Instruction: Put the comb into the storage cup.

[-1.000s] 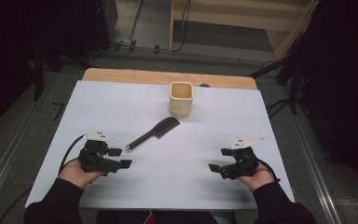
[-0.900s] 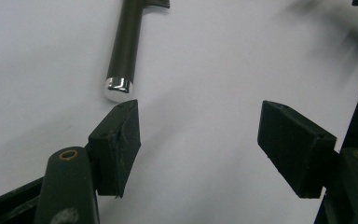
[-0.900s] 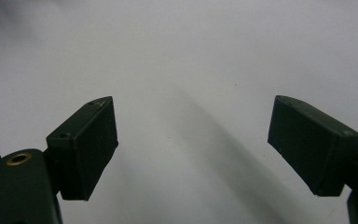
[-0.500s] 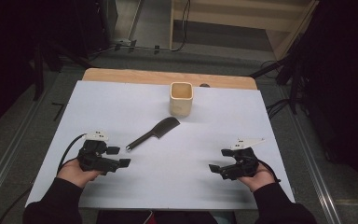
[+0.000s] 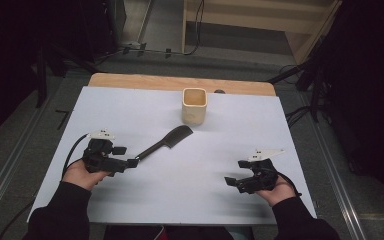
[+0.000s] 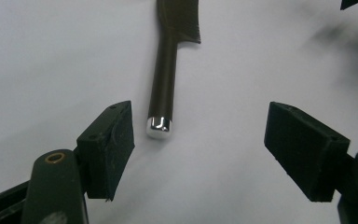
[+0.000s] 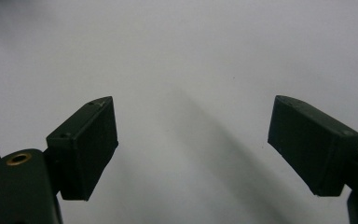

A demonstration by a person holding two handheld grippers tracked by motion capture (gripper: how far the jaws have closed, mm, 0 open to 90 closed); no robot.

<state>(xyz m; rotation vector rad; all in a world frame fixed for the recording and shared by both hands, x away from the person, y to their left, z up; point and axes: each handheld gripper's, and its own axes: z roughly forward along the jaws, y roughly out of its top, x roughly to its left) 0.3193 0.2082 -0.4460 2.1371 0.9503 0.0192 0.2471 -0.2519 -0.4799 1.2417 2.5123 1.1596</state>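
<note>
Looking down from the high view, both forearms enter from the near edge and rest low on the white sheet (image 5: 130, 110). The left gripper (image 5: 130, 162) lies level in the left hand (image 5: 80, 172), pointing across the sheet, its jaws just opened wide at the handle end of the black comb (image 5: 162, 142). The comb runs diagonally away from that gripper toward the beige cup (image 5: 194, 105), which stands upright well beyond it. The right gripper (image 5: 232, 180) sits well apart, aimed inward.

Left gripper view: the jaws stand spread, nothing pressed; the comb's silver-capped handle tip (image 6: 158, 127) lies on the sheet just beside the left pad, slightly ahead.

Right gripper view: jaws spread wide over bare sheet (image 7: 182, 56).
</note>
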